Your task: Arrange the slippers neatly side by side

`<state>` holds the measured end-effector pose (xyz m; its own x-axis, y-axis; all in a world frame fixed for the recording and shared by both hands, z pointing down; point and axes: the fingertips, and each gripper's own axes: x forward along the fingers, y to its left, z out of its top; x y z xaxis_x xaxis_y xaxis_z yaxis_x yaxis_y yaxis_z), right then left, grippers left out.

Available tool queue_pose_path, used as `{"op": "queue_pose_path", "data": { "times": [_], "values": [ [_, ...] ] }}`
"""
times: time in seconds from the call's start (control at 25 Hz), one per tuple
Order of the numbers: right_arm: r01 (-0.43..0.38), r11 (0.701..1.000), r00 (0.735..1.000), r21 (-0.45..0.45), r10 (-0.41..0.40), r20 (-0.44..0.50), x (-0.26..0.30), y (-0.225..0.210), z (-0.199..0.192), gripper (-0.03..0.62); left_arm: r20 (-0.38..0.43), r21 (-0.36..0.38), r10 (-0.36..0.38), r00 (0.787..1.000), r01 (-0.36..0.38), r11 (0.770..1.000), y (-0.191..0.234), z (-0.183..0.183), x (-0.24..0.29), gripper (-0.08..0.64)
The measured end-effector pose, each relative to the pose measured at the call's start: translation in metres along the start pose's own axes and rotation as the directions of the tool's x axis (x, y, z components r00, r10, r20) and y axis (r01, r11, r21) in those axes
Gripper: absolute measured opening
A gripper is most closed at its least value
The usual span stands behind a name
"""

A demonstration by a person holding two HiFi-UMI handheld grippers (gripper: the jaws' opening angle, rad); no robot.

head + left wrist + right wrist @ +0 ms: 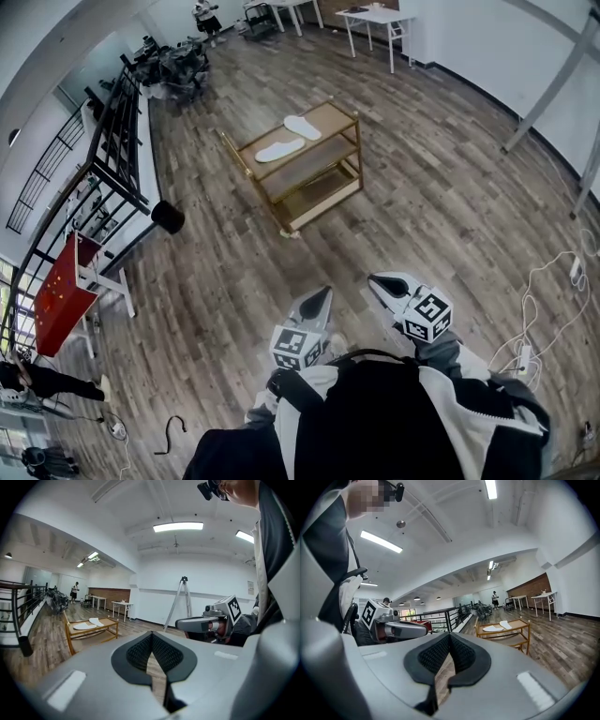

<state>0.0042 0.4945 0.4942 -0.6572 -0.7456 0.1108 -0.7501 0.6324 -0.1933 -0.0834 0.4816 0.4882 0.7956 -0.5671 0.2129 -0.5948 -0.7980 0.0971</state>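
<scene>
Plank flooring lies bare all round a wooden cart (335,116), and both slippers rest on its top shelf. The nearer slipper (279,150) lies lengthwise, following the shelf's long side. The farther slipper (302,127) lies slantwise across it, so the pair makes a shallow V, close at one end and spread at the other, not parallel. Toe and heel are too small to tell apart.

The cart stands alone in mid-floor, turned askew to the planks. It is well apart from the black railing (112,141) on the left, the white tables (375,17) by the far wall and the cables (553,300) on the floor at the right. A wide open stretch of floor separates it from the person.

The left gripper (151,637) and right gripper (449,639) are held side by side, pointing toward the cart and well short of it. Each has its jaws together with nothing between them.
</scene>
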Motion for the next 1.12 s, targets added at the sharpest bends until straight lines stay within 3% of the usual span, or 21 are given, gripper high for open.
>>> {"op": "queue_pose_path", "data": {
  "times": [0.36, 0.64, 1.12],
  "values": [
    [0.021, 1.000, 1.000, -0.016, -0.021, 0.014, 0.106, -0.022, 0.031, 0.003, 0.006, 0.024, -0.018, 1.000, 0.018, 1.000, 0.109, 0.033, 0.012, 0.015],
    [0.017, 0.999, 1.000, -0.043, -0.016, 0.009, 0.177, -0.027, 0.039, 0.003, 0.022, 0.045, -0.020, 1.000, 0.019, 0.999, 0.178, 0.030, 0.016, 0.015],
    [-0.002, 0.998, 0.999, -0.058, 0.000, -0.032, 0.216, -0.063, 0.052, 0.003, 0.035, -0.018, -0.013, 0.999, 0.014, 1.000, 0.224, 0.042, 0.061, 0.015]
  ]
}}
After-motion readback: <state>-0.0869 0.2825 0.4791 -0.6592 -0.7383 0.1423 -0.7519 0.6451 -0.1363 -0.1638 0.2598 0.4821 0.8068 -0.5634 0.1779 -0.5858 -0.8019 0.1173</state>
